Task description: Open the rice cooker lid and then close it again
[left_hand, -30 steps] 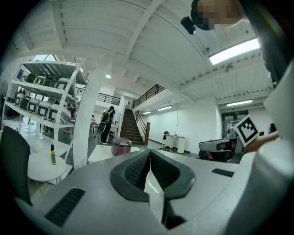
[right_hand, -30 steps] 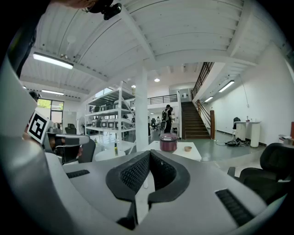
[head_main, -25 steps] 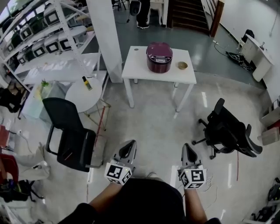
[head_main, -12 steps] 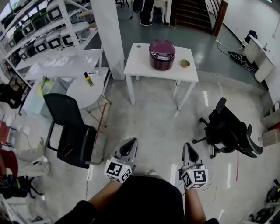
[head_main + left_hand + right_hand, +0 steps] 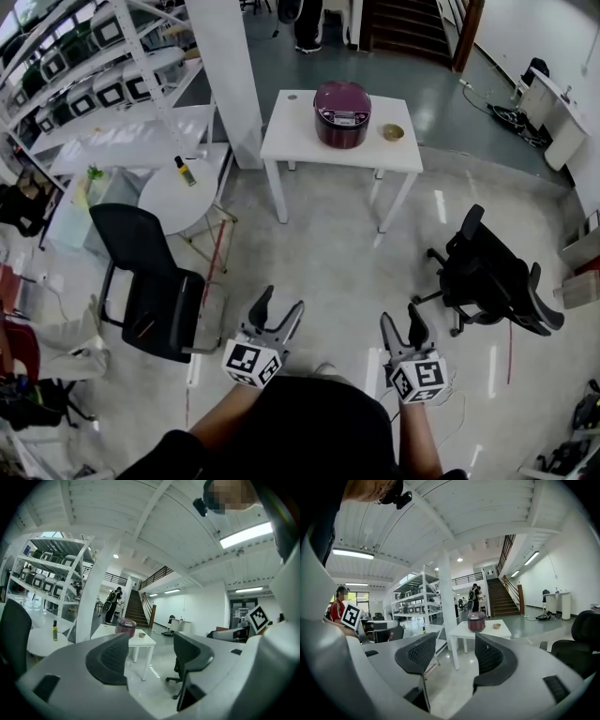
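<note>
The dark red rice cooker [image 5: 342, 113] stands with its lid down on a white table [image 5: 300, 131] far ahead across the floor. It shows small in the left gripper view [image 5: 125, 626] and in the right gripper view [image 5: 476, 621]. My left gripper [image 5: 279, 305] and right gripper [image 5: 400, 319] are held close to my body, well short of the table. Both point toward it. Their jaws have just been opening and now stand open, with nothing between them in the left gripper [image 5: 150, 648] or the right gripper [image 5: 452, 656].
A small bowl [image 5: 393, 132] sits beside the cooker. A black chair [image 5: 150, 281] stands at my left and a black office chair [image 5: 492, 281] at my right. A round table [image 5: 173, 202] with a bottle [image 5: 185, 170], a white column [image 5: 225, 75] and shelves [image 5: 84, 75] lie left.
Both grippers' jaws were shut in the earlier frames and now stand spread apart. The hands have stayed where they were.
</note>
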`<state>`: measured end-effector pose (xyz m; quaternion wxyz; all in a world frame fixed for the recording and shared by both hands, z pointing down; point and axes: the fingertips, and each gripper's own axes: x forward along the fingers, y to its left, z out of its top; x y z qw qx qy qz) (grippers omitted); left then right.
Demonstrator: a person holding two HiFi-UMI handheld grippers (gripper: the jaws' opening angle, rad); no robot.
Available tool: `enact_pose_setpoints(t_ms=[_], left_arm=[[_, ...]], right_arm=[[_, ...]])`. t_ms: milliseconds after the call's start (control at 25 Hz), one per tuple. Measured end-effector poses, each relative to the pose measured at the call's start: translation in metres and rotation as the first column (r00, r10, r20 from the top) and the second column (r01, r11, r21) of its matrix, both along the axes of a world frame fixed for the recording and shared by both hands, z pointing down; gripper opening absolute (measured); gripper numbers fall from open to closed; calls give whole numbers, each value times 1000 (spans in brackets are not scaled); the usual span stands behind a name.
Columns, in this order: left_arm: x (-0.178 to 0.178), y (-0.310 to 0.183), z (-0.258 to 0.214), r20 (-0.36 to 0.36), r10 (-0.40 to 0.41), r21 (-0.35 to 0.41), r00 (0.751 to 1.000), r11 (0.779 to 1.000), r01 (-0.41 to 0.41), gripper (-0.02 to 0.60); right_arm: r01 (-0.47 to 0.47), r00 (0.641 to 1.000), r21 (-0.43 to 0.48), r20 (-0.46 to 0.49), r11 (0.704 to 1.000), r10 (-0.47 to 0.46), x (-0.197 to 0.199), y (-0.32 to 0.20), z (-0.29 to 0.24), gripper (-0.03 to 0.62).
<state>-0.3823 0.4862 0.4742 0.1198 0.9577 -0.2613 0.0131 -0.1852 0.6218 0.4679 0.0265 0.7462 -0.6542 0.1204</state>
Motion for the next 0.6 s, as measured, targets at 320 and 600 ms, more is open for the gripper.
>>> enact_pose_setpoints(t_ms=[320, 600], left_arm=[[16, 5, 7, -17, 22, -21, 1000, 1000, -22, 296], [32, 15, 26, 1, 14, -47, 1000, 999, -14, 296]], right_arm=[[-64, 998, -20, 18, 998, 65, 25, 4, -1, 232], [-31, 999, -78, 12, 996, 32, 36, 13, 24, 232]])
